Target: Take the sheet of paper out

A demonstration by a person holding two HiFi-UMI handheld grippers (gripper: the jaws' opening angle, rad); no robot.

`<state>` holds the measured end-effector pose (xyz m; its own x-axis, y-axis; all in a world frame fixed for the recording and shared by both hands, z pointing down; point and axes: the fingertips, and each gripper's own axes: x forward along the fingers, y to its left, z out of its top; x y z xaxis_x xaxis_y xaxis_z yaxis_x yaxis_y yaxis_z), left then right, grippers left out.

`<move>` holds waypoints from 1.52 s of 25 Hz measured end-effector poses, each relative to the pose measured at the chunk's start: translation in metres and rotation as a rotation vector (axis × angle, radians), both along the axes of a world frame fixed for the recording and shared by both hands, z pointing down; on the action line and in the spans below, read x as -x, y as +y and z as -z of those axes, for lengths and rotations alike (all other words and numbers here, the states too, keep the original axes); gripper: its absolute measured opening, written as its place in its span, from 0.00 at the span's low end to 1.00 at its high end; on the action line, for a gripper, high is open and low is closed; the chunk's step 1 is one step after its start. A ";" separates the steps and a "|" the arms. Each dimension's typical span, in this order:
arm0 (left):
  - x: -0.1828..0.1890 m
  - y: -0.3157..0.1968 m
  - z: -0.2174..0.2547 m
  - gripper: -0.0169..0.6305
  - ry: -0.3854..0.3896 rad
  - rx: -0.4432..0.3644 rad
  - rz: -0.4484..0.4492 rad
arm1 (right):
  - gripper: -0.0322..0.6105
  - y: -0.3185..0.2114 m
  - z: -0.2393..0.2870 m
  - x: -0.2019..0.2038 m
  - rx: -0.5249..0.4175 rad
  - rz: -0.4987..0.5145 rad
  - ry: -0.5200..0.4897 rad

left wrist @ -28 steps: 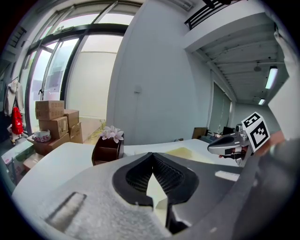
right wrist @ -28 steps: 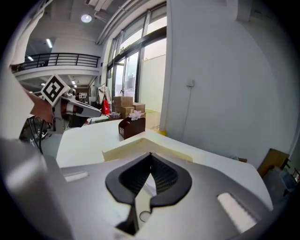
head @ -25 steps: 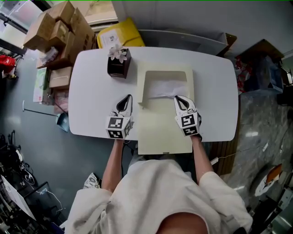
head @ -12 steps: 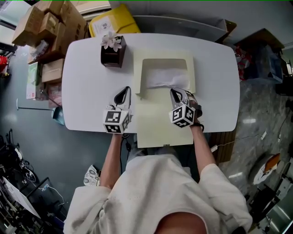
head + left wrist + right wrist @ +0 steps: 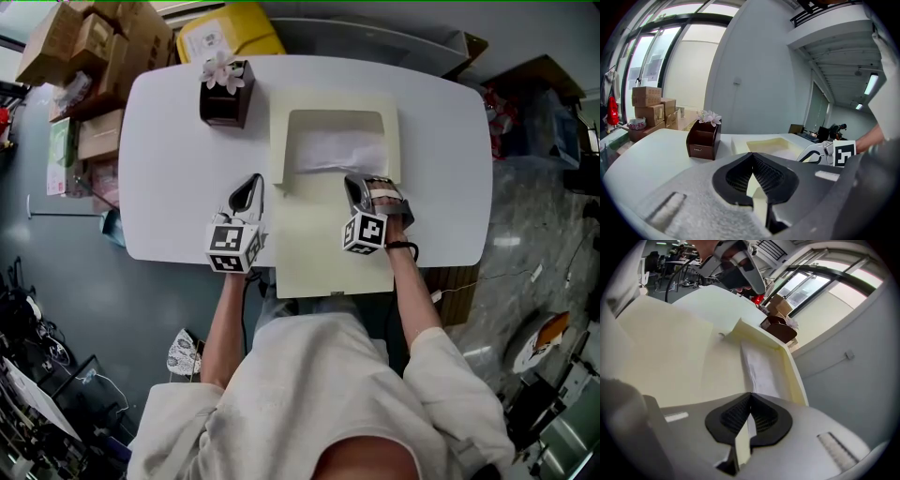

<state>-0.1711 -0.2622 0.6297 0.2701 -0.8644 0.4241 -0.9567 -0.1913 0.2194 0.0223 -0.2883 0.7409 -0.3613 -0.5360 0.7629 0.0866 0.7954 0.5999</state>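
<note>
Plainly, white sheet [image 5: 339, 150] inside open cream folder [image 5: 323, 246].

White table [image 5: 169, 141] bears a cream folder [image 5: 323, 253] (overhanging) and brown box [image 5: 223, 101].

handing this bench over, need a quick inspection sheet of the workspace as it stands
surface: white table with rounded corners
job's things: cream folder lies open mid-table, overhanging the near edge; white paper sits in its pocket, not yet out
clutter: brown wooden box with flowers, at the far left of the table
grippers: left gripper shut, empty, left of the folder; right gripper shut, empty, over the folder by the paper's near edge
cables: thin cable on the floor at right
surroundings: cardboard boxes and a yellow box on the floor beyond the table
</note>
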 end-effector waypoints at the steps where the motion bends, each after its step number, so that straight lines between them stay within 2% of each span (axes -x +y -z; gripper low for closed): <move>1: 0.001 0.001 -0.001 0.03 0.000 0.002 0.002 | 0.05 -0.001 -0.002 0.001 -0.003 0.009 0.007; 4: 0.003 0.003 -0.004 0.03 -0.001 0.009 0.009 | 0.06 -0.005 -0.005 0.005 -0.002 0.013 -0.001; 5: 0.004 0.004 -0.005 0.03 0.000 0.011 0.012 | 0.11 -0.007 -0.005 0.007 -0.001 0.008 -0.008; 9: 0.004 0.006 -0.007 0.03 0.001 0.015 0.018 | 0.41 -0.016 -0.010 0.010 -0.012 -0.003 -0.002; 13: 0.005 0.010 -0.009 0.03 0.004 0.020 0.023 | 0.56 -0.023 -0.008 0.014 -0.066 -0.018 -0.013; 21: 0.005 0.012 -0.017 0.03 0.008 0.035 0.025 | 0.56 -0.033 -0.009 0.014 -0.036 -0.068 -0.047; 28: 0.009 0.015 -0.019 0.03 0.007 0.044 0.033 | 0.53 -0.047 -0.005 0.018 -0.086 -0.070 -0.034; 38: 0.020 0.019 -0.023 0.03 0.002 0.052 0.050 | 0.37 -0.050 -0.017 0.021 -0.085 -0.047 0.012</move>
<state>-0.1908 -0.2428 0.6526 0.2281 -0.8537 0.4682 -0.9643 -0.1316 0.2297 0.0017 -0.3384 0.7578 -0.3256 -0.6155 0.7177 0.0575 0.7448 0.6648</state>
